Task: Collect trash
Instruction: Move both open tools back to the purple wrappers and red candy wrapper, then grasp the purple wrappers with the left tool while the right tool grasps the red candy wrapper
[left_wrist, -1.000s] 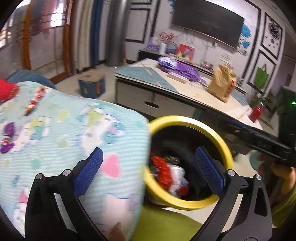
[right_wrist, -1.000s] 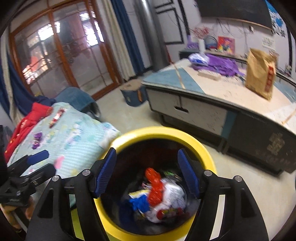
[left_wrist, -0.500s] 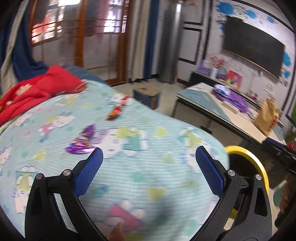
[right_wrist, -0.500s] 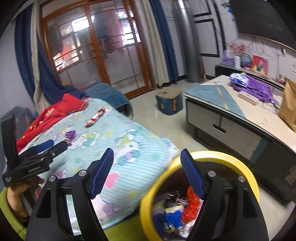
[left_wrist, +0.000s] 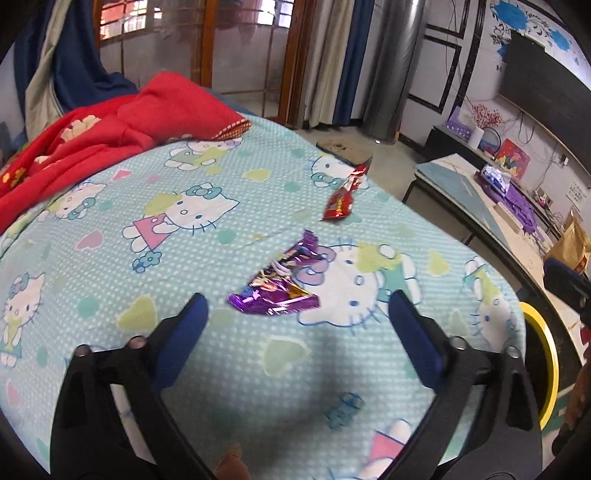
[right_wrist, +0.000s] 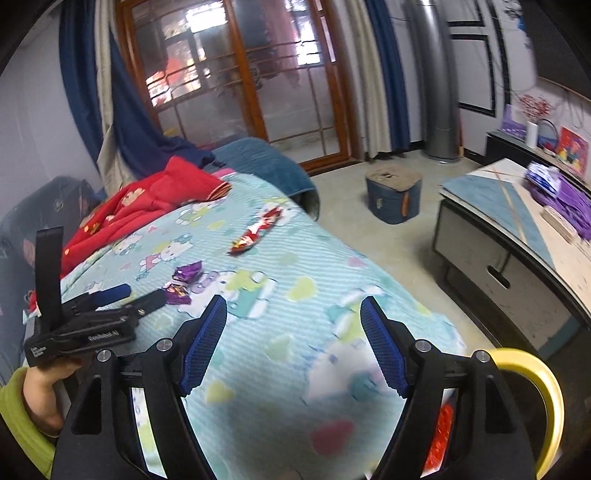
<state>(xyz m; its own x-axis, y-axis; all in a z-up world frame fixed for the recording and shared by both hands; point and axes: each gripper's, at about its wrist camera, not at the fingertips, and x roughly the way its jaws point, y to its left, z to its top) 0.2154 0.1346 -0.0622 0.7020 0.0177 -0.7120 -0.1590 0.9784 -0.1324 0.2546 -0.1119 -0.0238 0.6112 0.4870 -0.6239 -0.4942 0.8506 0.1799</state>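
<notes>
With jaws wide, the left hand-held gripper (left_wrist: 295, 314) hovered just short of the crinkled purple foil wrapper (left_wrist: 275, 286) on the cartoon-cat bed sheet (left_wrist: 184, 229), and would do best straddling it low before closing.

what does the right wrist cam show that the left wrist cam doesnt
Only the right wrist view shows the left gripper from outside, jaws open by the purple wrapper, plus the round stool in full and red trash inside the bin. Only the left wrist view shows the brown paper bag. Both show the red wrapper, the blanket, the red cloth and the yellow bin rim.
</notes>
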